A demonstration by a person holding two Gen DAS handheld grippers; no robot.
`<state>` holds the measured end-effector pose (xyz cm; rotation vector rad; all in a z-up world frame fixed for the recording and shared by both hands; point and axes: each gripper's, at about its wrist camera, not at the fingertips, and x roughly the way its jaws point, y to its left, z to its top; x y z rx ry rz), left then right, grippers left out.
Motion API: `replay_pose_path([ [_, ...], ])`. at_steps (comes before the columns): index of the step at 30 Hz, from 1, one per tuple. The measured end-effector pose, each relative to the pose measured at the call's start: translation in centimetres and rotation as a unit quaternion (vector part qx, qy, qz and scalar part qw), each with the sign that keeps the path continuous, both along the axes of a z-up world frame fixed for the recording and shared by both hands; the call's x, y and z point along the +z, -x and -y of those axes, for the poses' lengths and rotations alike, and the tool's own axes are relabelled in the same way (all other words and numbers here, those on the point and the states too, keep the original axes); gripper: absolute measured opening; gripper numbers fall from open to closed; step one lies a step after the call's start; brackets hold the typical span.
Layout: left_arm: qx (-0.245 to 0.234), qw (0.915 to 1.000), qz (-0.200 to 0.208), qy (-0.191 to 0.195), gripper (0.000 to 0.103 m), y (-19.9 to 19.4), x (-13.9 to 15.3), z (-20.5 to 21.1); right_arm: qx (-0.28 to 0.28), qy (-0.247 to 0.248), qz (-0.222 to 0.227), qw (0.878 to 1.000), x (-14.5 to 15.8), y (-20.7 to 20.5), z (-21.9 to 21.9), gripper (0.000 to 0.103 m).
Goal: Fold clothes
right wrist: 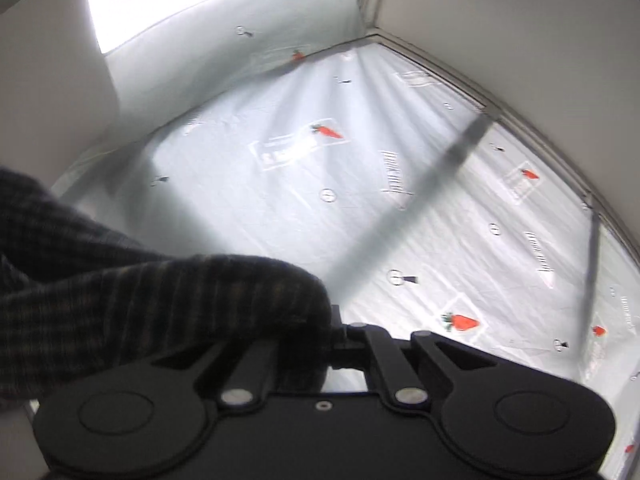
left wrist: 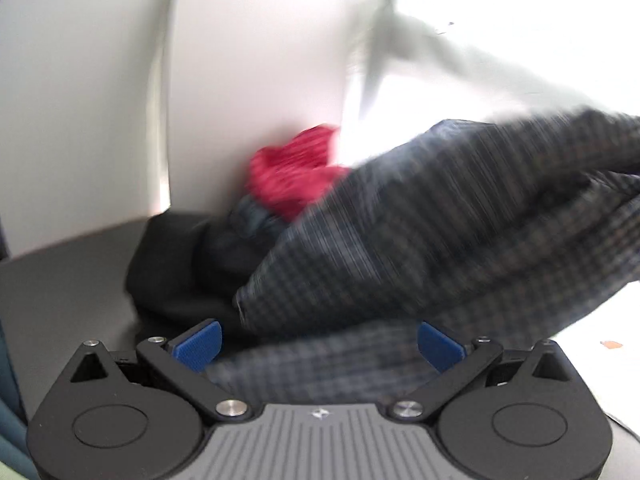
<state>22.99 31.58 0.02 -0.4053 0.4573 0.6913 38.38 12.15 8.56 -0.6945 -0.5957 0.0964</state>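
the right tongs (right wrist: 340,330) are pinching the checked shirt (left wrist: 440,232), which is draping between the wide-open left tongs (left wrist: 318,344).

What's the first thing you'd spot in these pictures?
The dark checked shirt fills the right of the left wrist view, lifted off the pile. A bright red cloth pokes out behind it by the white wall. The right gripper is shut on the shirt, before a carrot-printed sheet.

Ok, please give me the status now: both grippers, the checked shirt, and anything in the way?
Right gripper shut on checked shirt, lifted. Left gripper open, shirt between its fingers, not pinched. Red garment and black garment piled behind.
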Motion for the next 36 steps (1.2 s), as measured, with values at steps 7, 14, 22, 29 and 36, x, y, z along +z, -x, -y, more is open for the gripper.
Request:
replay_pose_path([
  [7, -0.111, 0.9928, 0.039, -0.018, 0.103, 0.5, 3.4, 12.0, -0.094, -0.071, 0.130, 0.985, 6.4, 4.0, 15.2, 0.003],
  [14, -0.193, 0.9801, 0.037, -0.030, 0.103, 2.4, 3.8, 22.2, -0.094, -0.128, 0.111, 0.981, 10.3, 7.9, 25.2, 0.003],
  [22, -0.184, 0.9824, 0.020, -0.022, 0.103, 5.2, 3.5, 24.8, 0.019, -0.054, -0.051, 0.997, 2.9, 10.5, 22.7, 0.003],
  [29, -0.111, 0.9938, -0.002, -0.006, 0.103, 7.8, 3.1, 20.9, 0.156, 0.038, -0.160, 0.974, -4.8, 17.7, 18.7, 0.003],
  [36, -0.046, 0.9983, -0.033, -0.008, 0.103, 9.7, 1.7, 17.5, 0.265, 0.221, -0.359, 0.867, -15.1, 22.8, 17.0, 0.052],
])
